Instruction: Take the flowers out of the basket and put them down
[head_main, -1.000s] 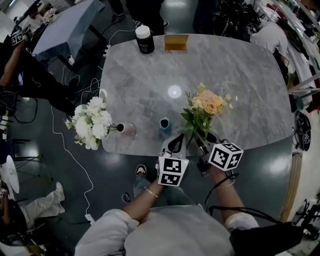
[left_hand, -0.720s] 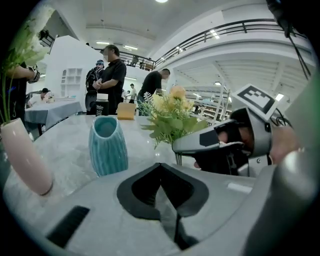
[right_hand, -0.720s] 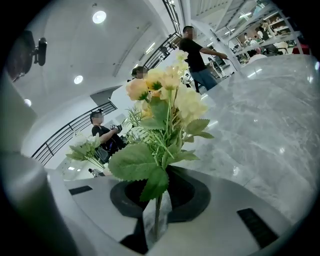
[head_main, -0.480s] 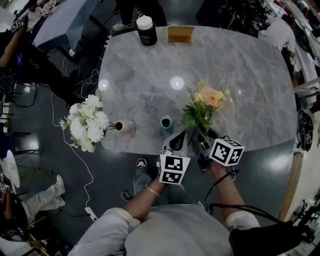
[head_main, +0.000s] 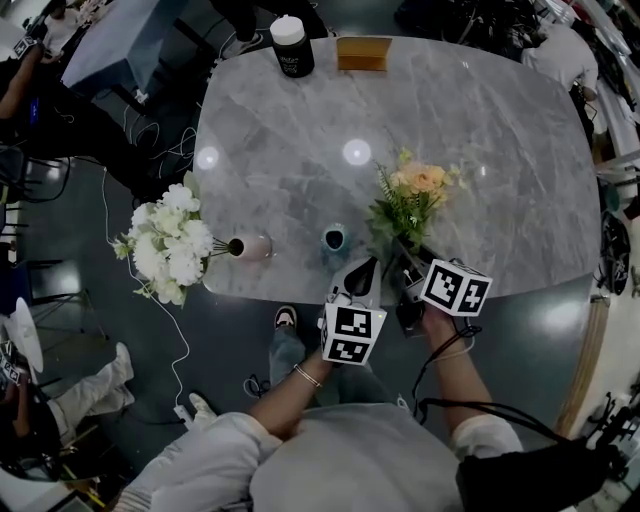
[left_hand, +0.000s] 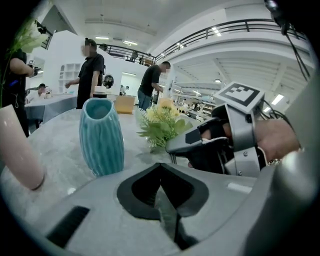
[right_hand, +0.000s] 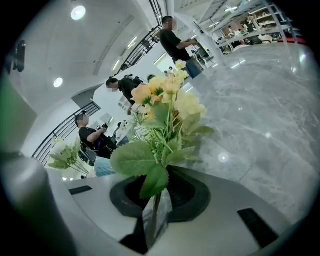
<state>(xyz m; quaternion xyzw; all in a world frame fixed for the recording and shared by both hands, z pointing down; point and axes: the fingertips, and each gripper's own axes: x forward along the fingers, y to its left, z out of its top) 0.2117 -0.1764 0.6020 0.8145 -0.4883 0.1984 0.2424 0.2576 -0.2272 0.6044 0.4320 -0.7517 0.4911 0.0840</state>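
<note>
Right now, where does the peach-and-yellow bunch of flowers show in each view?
Head view: the bunch of flowers is right of centre, by the table's near edge, rising from the right gripper.
Left gripper view: centre, right of the blue vase.
Right gripper view: centre, stem pinched between the jaws.
Shared landmark: the grey marble table, under the flowers in all three.
</note>
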